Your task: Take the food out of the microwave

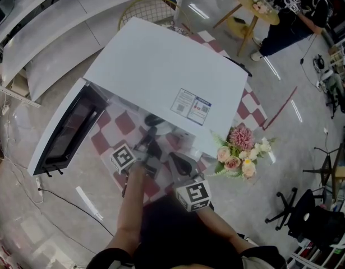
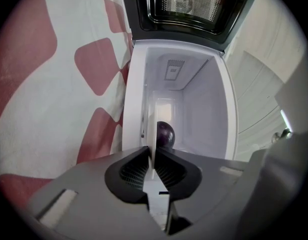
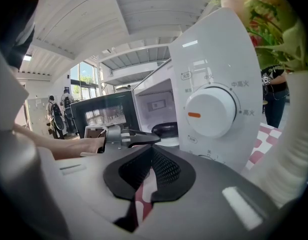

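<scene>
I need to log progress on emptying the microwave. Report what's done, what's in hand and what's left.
Done: the door of the microwave stands open. In hand: the left gripper is shut on the rim of the white plate carrying the dark purple food, both inside the microwave. Left: draw the plate out and set it down. The right gripper is shut and empty, outside by the dial.

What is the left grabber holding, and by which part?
The left gripper pinches the white plate by its near rim; the dark food sits on it.

Hand-held gripper (image 2: 152, 154) on white plate (image 2: 151, 132)
</scene>
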The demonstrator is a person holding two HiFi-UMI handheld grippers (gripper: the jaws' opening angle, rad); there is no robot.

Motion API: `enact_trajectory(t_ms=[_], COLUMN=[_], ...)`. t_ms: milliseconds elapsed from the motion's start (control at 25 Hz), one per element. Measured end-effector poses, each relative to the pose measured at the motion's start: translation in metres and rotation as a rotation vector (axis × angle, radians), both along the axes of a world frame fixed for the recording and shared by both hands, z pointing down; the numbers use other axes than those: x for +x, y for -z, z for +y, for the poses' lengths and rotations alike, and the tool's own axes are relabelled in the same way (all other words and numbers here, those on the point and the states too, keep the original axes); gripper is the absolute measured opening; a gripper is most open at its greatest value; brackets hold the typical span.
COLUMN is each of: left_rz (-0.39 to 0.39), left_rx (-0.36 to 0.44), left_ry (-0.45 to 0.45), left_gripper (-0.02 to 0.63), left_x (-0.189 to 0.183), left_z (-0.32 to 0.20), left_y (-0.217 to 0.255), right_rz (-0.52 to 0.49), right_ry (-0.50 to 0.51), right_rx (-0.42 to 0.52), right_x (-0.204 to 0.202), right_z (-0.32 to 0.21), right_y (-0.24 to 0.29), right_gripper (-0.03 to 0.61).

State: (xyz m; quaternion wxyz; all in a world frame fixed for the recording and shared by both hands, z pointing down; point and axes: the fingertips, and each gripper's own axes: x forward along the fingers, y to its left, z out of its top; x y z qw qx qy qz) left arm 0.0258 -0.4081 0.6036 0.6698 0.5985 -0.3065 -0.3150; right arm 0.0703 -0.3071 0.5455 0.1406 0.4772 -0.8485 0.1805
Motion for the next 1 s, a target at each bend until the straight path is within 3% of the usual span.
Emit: enact_trajectory(t_ms=[1000], left_rz=[0.022], left_rx=[-0.006], left_ry=[0.004], left_gripper=[0.023], left_x=[-0.008], left_z=[0.011], left_y=[0.003], right_rz=[-0.005], right_ry=[0.006], right_rx=[-0.008], right_x=[-0.002], right_z=[0.006], right_y=[-0.002], right_gripper=[0.0])
